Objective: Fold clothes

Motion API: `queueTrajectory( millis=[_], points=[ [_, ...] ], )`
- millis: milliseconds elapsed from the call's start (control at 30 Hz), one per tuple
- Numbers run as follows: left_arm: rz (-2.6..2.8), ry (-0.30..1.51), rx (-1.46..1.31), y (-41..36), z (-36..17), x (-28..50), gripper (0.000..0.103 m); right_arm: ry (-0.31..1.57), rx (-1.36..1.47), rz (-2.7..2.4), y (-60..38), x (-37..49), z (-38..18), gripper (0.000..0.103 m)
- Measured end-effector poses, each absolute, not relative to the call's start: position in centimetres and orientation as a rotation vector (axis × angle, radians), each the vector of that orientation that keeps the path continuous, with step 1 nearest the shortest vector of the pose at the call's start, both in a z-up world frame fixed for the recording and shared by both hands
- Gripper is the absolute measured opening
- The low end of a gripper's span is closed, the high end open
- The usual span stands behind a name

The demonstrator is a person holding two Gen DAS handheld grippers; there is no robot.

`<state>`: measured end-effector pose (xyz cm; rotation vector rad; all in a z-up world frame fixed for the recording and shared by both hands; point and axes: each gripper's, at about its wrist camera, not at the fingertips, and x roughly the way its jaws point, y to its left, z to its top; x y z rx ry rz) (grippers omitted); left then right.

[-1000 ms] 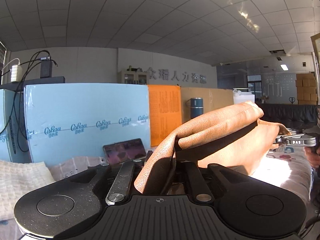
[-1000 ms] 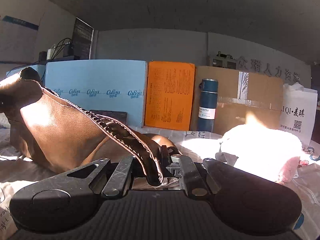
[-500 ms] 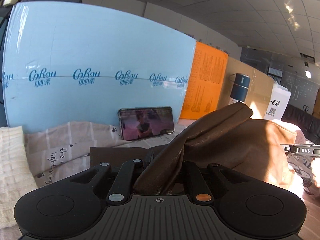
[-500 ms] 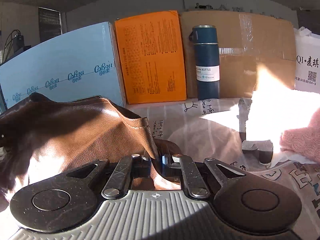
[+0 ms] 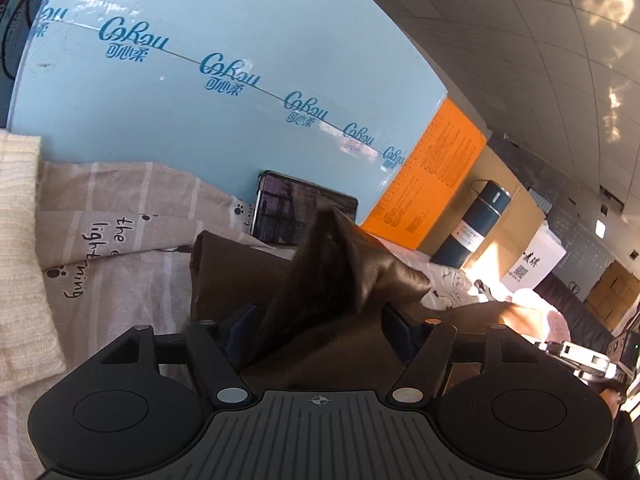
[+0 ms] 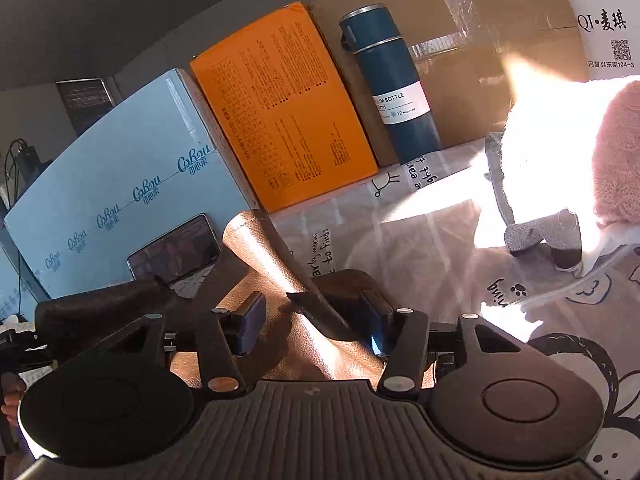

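Observation:
A brown leather-like garment (image 5: 340, 272) lies on the printed bedsheet (image 5: 120, 240), with a fold standing up between my left gripper's (image 5: 316, 320) spread fingers. The left gripper is open, jaws wide apart on either side of the fabric. In the right wrist view the same brown garment (image 6: 256, 248) lies under my right gripper (image 6: 312, 320), which is also open, its blue-padded fingers (image 6: 250, 320) apart over a raised crease. The right gripper shows at the left wrist view's right edge (image 5: 580, 360).
A light blue box (image 5: 200, 80), an orange box (image 6: 280, 112), a dark blue bottle (image 6: 392, 84) and cardboard stand along the back. A phone (image 5: 296, 208) leans on the blue box. A cream knit cloth (image 5: 20, 260) lies left; pink and grey clothes (image 6: 616, 152) lie right.
Both grippers have lowered the garment onto the sheet and opened, letting go of it. The cameras now tilt down toward the surface.

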<state>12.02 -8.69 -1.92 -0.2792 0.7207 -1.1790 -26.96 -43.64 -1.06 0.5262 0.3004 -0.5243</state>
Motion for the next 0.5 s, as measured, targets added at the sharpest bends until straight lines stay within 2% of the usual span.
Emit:
queueTrajectory(
  millis=[33,100,367,500],
  points=[
    [-1.174,0.736,-0.312,-8.4,-2.1,12.3,0.074,0.291,0.527,-0.53,-43.6,-27.2,-1.0,0.065],
    [-1.167,0.767,-0.354,-7.9,-2.4,12.8,0.076,0.274,0.528,-0.54,-43.5,-27.5,-0.9,0.072],
    [-1.15,0.736,-0.279,-8.2,-2.4,11.9,0.076,0.311,0.483,-0.598,-43.1,-27.2,-1.2,0.072],
    [-1.138,0.7,-0.238,-8.4,-2.2,11.4,0.071,0.299,0.455,-0.629,-42.9,-27.4,-1.2,0.072]
  ],
)
